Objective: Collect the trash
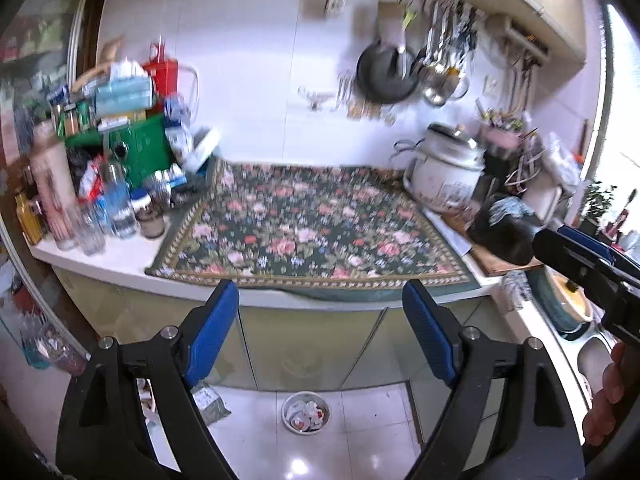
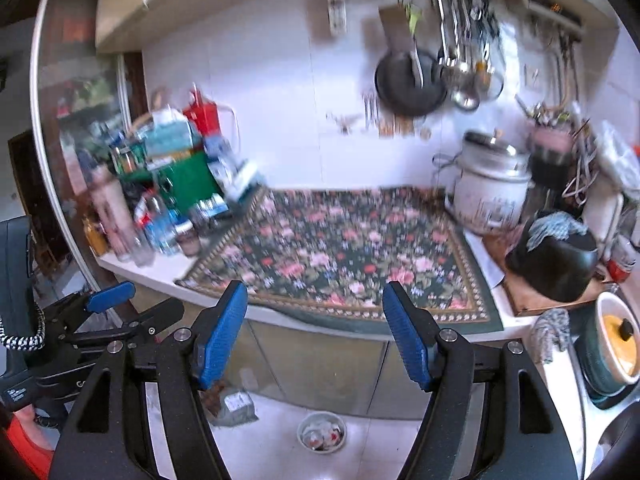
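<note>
Hovering near the counter: left gripper (image 1: 320, 320) and right gripper (image 2: 316, 320) both spread, empty; bin (image 1: 306, 413) on floor holds trash; floral mat (image 1: 312, 224) looks clear.

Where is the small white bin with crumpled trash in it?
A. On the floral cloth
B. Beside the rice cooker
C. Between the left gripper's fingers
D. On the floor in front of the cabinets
D: the white bin stands on the tiled floor below the cabinet doors.
</note>
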The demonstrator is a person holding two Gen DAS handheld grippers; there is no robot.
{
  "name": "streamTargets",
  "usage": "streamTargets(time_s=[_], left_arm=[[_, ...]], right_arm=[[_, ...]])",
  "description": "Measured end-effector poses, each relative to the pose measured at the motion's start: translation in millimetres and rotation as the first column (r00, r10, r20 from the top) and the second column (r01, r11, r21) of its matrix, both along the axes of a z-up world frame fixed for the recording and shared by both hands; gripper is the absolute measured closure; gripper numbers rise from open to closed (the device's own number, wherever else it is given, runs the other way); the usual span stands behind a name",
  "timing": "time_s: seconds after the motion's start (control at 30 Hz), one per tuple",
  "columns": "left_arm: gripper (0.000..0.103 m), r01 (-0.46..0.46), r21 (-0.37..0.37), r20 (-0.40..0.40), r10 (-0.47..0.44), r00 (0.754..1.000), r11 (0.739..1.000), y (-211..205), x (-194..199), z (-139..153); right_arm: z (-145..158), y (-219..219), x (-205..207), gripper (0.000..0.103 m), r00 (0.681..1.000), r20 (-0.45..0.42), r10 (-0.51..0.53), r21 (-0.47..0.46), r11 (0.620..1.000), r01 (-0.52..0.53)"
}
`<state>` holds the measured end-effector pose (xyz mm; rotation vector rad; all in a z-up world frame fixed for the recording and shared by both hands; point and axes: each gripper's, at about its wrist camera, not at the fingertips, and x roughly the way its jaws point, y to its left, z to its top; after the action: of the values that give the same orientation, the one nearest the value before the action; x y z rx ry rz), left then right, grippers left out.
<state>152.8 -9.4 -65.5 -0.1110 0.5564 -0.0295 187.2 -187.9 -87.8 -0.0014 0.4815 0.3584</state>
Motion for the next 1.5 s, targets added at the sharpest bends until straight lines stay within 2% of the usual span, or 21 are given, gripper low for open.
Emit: streamTargets(time_s=[0.07,0.17,0.23,0.47,0.87,1.5], left_arm=[[0.019,0.013,0.016,0.036,-0.013,0.999,1.0,3,-24,15],[0.009,0.017,0.048,0.091,-0.021,0.996,0.999,10,-60,29],[0.008,0.019,0.062,0.11,-0.026,0.994,0.998,12,-79,34],[0.008,0.048,0.086,0.109,-0.058,0.992,0.995,15,-124,35],[0.008,0.053,0.079,0.127,-0.063,0.99,0.995,14,-147,36],[0.008,0.052,0.117,0.163,-0.071,0.984,0.992,16,-146,43]], right_arm=[[11,4,-20,0.028,0.999,0.027,-0.018,0.007,1.0,0.018],[20,13,-51,0.022,0.995,0.078,-0.054,0.021,0.998,0.053],[23,21,-71,0.017,0.992,0.103,-0.076,0.031,0.997,0.073],[22,39,-112,0.0,0.981,0.136,-0.137,0.0,0.99,0.139],[23,40,-142,0.0,0.977,0.148,-0.153,-0.026,0.987,0.159],[22,44,-147,0.0,0.977,0.137,-0.163,-0.017,0.986,0.167]])
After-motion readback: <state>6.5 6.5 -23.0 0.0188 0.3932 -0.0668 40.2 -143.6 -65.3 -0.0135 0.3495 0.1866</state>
